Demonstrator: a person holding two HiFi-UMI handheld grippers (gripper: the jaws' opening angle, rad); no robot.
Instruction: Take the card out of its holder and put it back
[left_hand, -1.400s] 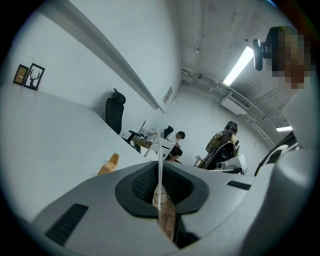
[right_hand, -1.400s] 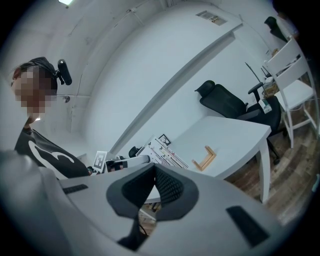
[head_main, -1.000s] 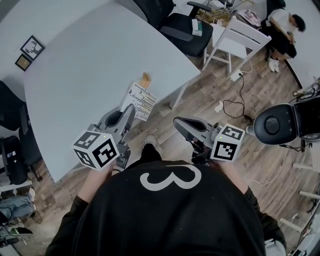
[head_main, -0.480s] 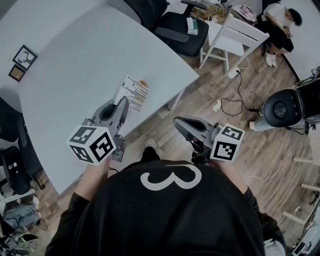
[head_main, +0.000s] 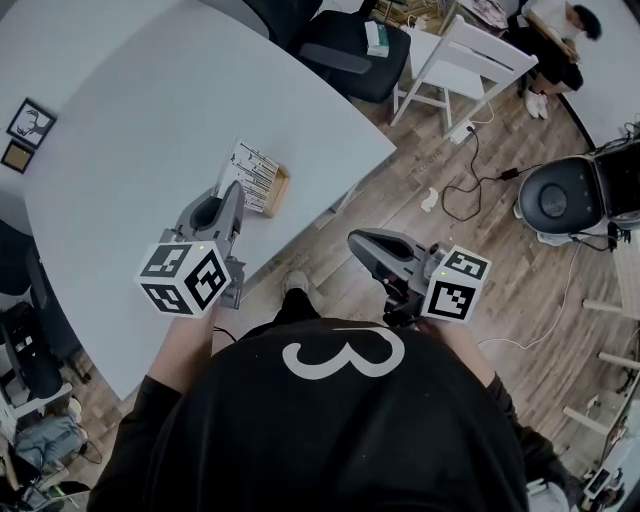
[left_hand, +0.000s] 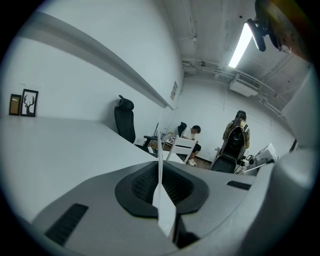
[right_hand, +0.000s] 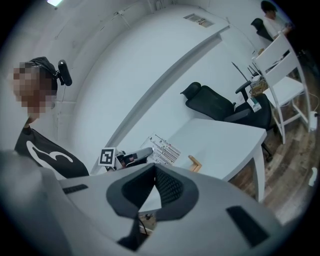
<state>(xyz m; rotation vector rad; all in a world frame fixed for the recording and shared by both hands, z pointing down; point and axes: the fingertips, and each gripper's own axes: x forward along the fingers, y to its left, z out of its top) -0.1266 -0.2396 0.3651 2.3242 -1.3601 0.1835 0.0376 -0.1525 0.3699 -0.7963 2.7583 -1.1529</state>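
A white card (head_main: 250, 170) printed with black lines stands edge-up over the white table (head_main: 120, 150). My left gripper (head_main: 232, 197) is shut on its near edge. In the left gripper view the card (left_hand: 161, 200) shows edge-on between the closed pads. A small wooden holder (head_main: 278, 190) lies on the table just right of the card, near the table's edge. From the right gripper view the holder (right_hand: 195, 162) sits apart from the card (right_hand: 162, 146). My right gripper (head_main: 360, 243) hangs over the floor, off the table, shut with nothing in it (right_hand: 155, 172).
A black office chair (head_main: 350, 50) and a white chair (head_main: 460, 60) stand beyond the table's far corner. A cable (head_main: 470, 190) and a round black device (head_main: 555, 200) lie on the wooden floor at right. Two framed pictures (head_main: 25, 130) are at the far left.
My left gripper has carried the card further over the table, so the holder now lies beside the card's right edge instead of beyond it. The right gripper has stayed put.
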